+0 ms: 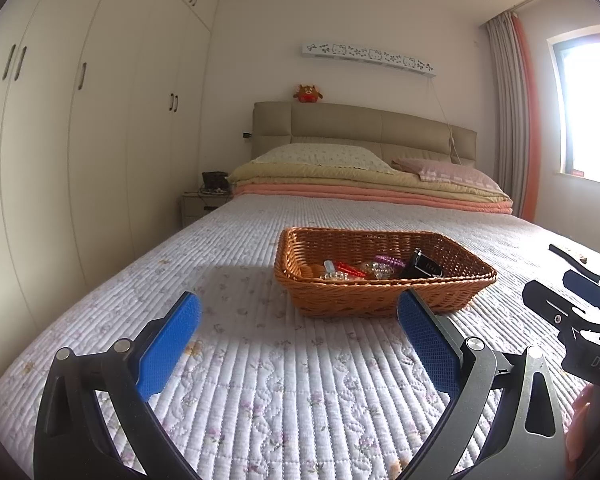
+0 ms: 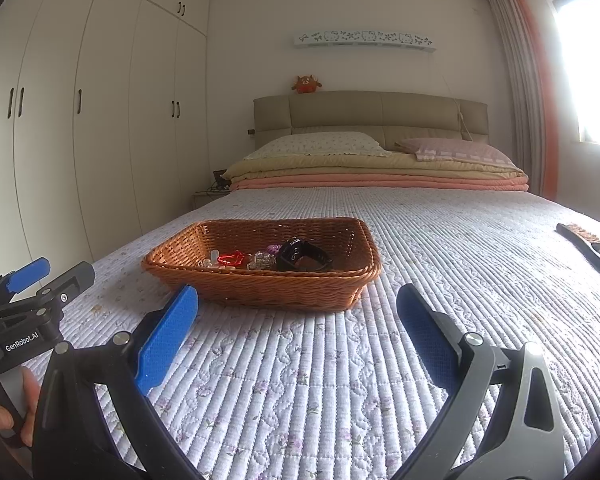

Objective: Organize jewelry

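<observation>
A brown wicker basket [image 1: 384, 300] [image 2: 260, 286] sits on the quilted bedspread. Inside lie a black watch [image 1: 420, 266] [image 2: 302, 256], a red bracelet [image 1: 350, 269] [image 2: 231, 258], a purple beaded bracelet [image 1: 388, 260] [image 2: 273, 247] and clear beads [image 1: 376, 270] [image 2: 262, 260]. My left gripper [image 1: 300, 316] is open and empty, just short of the basket's near side. My right gripper [image 2: 298, 304] is open and empty, in front of the basket's near right corner. Each gripper shows at the edge of the other view: the right one [image 1: 572, 304] and the left one [image 2: 40, 284].
A dark brush [image 2: 586, 248] [image 1: 572, 260] lies on the bed at the right. Folded blankets [image 2: 376, 178] and pillows lie at the headboard. Wardrobes [image 1: 80, 120] line the left wall, with a nightstand [image 1: 202, 204] beside the bed.
</observation>
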The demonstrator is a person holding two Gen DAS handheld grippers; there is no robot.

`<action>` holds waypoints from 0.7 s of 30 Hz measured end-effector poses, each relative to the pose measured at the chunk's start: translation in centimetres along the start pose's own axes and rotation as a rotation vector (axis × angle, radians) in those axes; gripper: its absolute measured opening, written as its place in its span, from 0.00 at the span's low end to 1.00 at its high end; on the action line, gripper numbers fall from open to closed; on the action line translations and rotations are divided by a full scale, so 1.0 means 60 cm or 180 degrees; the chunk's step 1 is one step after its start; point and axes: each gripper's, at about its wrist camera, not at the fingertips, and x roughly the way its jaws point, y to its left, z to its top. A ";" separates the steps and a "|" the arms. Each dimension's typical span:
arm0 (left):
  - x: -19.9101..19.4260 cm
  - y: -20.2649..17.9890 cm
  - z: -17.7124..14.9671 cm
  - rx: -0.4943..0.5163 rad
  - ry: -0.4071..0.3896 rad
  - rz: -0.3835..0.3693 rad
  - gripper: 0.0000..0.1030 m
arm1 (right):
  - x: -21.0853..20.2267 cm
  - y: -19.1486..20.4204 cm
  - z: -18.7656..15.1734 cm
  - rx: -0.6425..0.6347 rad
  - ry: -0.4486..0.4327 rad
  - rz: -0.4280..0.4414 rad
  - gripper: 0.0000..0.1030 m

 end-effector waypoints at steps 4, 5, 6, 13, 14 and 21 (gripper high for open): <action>0.000 -0.001 0.000 0.0001 0.0002 0.0002 0.93 | 0.001 -0.001 0.001 0.0004 0.0004 0.0002 0.92; 0.000 -0.001 0.000 0.0002 0.0002 0.0002 0.93 | 0.001 0.000 0.001 0.0004 0.0006 0.0002 0.92; 0.000 -0.001 0.000 0.0002 0.0002 0.0003 0.93 | 0.000 0.000 0.002 0.0006 0.0006 0.0002 0.92; 0.000 -0.001 0.000 0.0007 0.0008 0.0009 0.93 | 0.000 0.000 0.003 0.0003 0.0006 0.0008 0.93; 0.001 -0.001 0.000 0.0010 0.0010 0.0012 0.93 | 0.000 0.000 0.003 0.0004 0.0005 0.0008 0.93; -0.001 -0.001 0.000 0.0014 0.0004 0.0013 0.93 | 0.000 0.000 0.003 0.0003 0.0013 0.0009 0.93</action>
